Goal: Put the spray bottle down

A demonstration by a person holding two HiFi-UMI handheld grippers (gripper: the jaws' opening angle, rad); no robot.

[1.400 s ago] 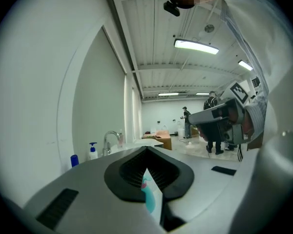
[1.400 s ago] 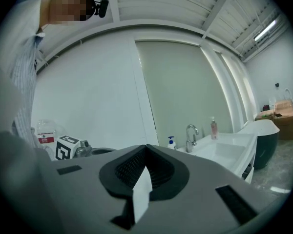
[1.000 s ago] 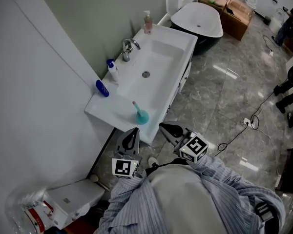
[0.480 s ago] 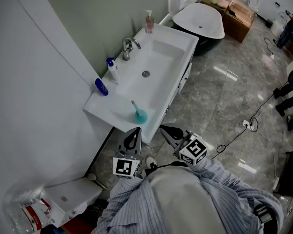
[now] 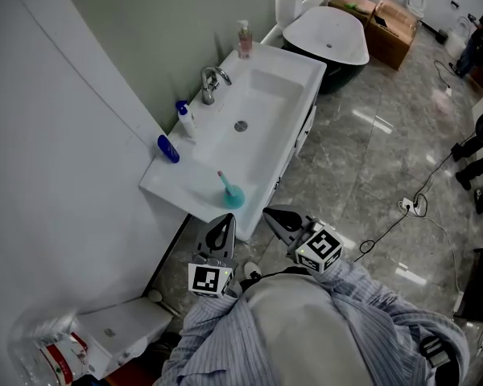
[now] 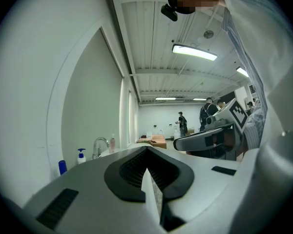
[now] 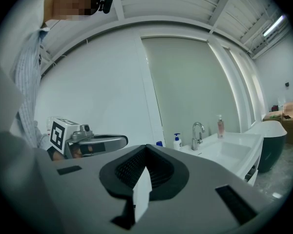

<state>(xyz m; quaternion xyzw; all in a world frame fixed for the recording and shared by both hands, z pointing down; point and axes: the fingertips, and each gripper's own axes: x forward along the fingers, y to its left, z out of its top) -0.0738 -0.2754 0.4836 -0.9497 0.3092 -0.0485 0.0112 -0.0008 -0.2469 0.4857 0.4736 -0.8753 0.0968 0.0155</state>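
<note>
Over the head view first: my left gripper (image 5: 223,220) and my right gripper (image 5: 269,212) are held side by side before my chest, just short of the front edge of the white sink (image 5: 286,79), both pointing toward it. Neither touches anything, and each set of jaws comes to a single closed tip. I note the spray bottle (image 5: 231,190), teal with a pink top, set down on the sink's flat near end, close to the front edge. It lies just beyond the left gripper's tip, up and to the left of the right gripper's, and apart from both. Further along the back edge stand a blue bottle (image 5: 168,147), a pump bottle (image 5: 185,117), the faucet (image 5: 212,81) and a pink bottle (image 5: 243,39). Left gripper view: the left gripper (image 6: 147,152) has its jaws pressed together with nothing between them. The right gripper (image 6: 181,143) shows level at the right, and the blue bottle (image 6: 62,166), pump bottle (image 6: 81,155) and faucet (image 6: 100,145) line up at the left. Right gripper view: the right gripper (image 7: 145,149) likewise has its jaws together and empty. The left gripper (image 7: 121,140) sits at the left, and the pump bottle (image 7: 177,141), faucet (image 7: 197,133) and sink (image 7: 237,150) lie ahead to the right.
</note>
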